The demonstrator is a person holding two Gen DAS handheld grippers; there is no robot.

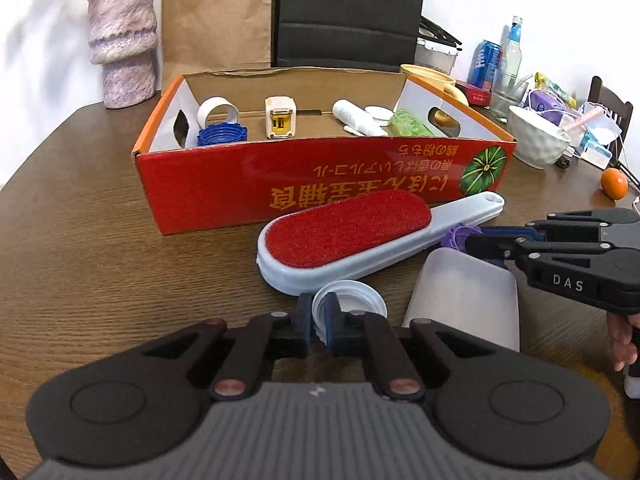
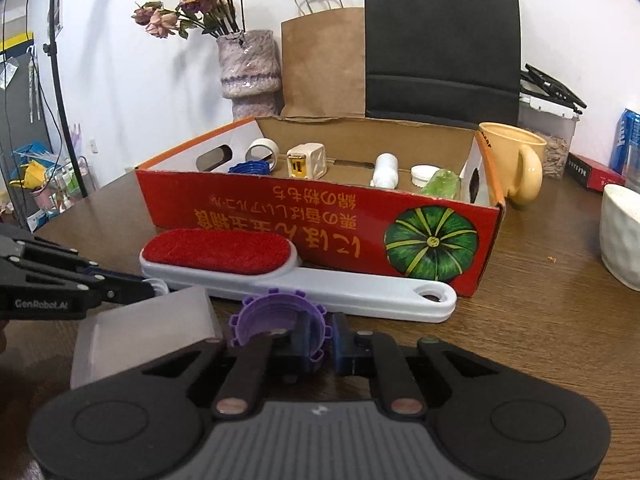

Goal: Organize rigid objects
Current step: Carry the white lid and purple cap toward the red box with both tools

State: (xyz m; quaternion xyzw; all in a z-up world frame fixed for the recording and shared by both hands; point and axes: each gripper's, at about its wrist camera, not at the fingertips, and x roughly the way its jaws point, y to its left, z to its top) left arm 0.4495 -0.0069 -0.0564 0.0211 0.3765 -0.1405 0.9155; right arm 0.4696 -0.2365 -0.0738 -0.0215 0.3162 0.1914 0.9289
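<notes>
Left gripper (image 1: 318, 322) jaws pinch a white lid (image 1: 352, 304) on the desk (image 1: 100, 248); right gripper (image 2: 326, 338) jaws pinch a purple cap (image 2: 260, 316); a lint brush (image 1: 340, 232) and frosted tub (image 1: 468, 296) lie before the red box (image 1: 320, 184)

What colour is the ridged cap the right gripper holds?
Purple cap, clearest in the right wrist view.
</notes>
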